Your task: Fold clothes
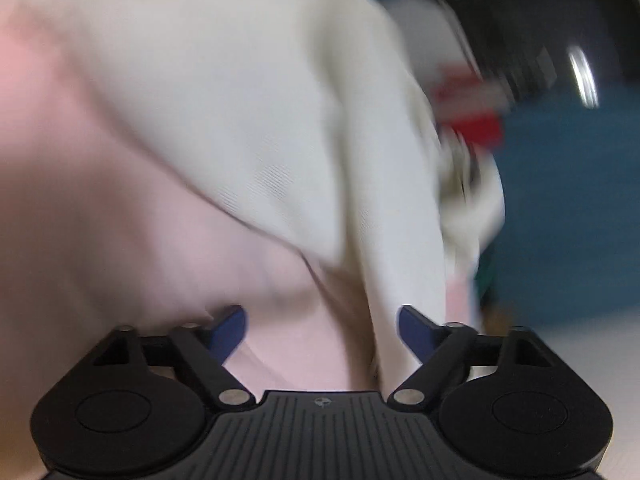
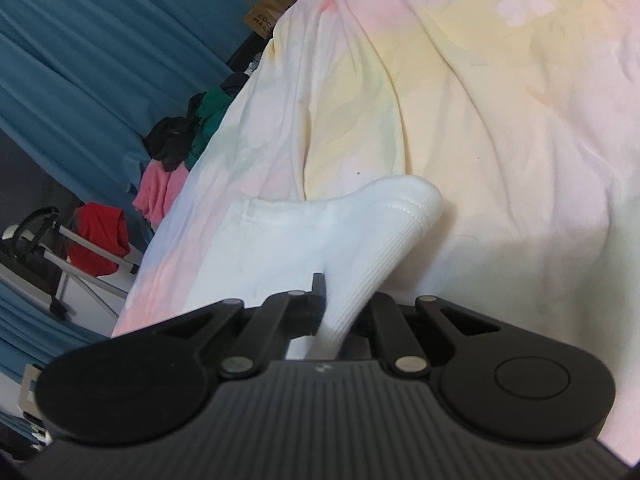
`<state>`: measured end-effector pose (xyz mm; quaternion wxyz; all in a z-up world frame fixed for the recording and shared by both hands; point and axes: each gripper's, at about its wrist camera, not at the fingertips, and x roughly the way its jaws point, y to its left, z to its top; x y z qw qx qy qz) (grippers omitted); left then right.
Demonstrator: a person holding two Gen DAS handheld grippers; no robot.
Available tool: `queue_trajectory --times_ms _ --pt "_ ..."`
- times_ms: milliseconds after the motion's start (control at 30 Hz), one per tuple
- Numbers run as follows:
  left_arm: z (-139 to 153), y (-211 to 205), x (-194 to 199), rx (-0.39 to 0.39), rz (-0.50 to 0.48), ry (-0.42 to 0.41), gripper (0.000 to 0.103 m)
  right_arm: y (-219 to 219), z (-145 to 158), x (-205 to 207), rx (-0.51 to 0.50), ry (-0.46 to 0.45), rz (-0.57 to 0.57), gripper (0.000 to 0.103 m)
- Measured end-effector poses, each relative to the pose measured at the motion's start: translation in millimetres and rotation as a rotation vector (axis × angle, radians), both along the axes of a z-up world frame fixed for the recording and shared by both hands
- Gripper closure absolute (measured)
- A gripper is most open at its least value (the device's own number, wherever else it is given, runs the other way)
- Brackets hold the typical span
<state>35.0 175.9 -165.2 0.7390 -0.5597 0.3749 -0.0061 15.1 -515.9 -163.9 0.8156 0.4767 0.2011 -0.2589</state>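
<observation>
The right gripper has its fingers clamped on the ribbed cuff of a white garment, held over a pastel bedspread. The left gripper has its fingers apart near blurred cream cloth. The fabric is light, soft and limp; it should be gripped at hems and corners.

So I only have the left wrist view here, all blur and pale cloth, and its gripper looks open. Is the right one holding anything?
Observer: Yes, the right gripper is shut on a white ribbed cuff.
Operator: Cuff of what?
Observer: It looks like part of the pastel tie-dye garment that fills that view.
Operator: Any other clothes around?
Observer: A pile beyond it: pink, black and green pieces, against a blue curtain.
</observation>
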Motion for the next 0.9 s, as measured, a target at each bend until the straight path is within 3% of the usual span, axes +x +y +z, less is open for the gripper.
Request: queue_trajectory --times_ms 100,133,233,333,367,433,567,667,800,900 --pt "-7 18 -1 -0.08 0.114 0.001 0.02 -1 -1 -3 0.012 -0.013 -0.014 0.097" --pt "-9 24 -2 -0.107 0.152 0.001 0.024 -2 -2 -4 0.019 -0.02 -0.018 0.097" --pt "-16 41 -3 -0.186 0.267 0.001 0.045 -8 -8 -7 0.096 -0.083 -0.06 0.097" --pt "-22 59 -4 -0.259 0.378 0.002 0.081 -10 -12 -11 0.14 -0.104 -0.091 0.097" --pt "-11 61 -4 -0.185 0.373 0.008 0.086 -10 -12 -11 0.132 -0.1 -0.088 0.097" --pt "10 71 -7 -0.121 0.38 -0.014 0.092 -9 -11 -11 0.112 -0.09 -0.079 0.097" --pt "66 99 -20 -0.006 0.379 -0.087 0.093 -10 -11 -12 0.1 -0.079 -0.081 0.097" --pt "103 129 -36 0.037 0.339 -0.108 0.093 -11 -12 -12 0.105 -0.064 -0.083 0.097" --pt "118 136 -48 0.107 0.282 -0.03 0.094 -9 -8 -17 0.095 -0.04 -0.102 0.097" --pt "110 131 -50 0.141 0.248 0.042 0.094 -6 3 -29 0.062 -0.033 -0.137 0.098"
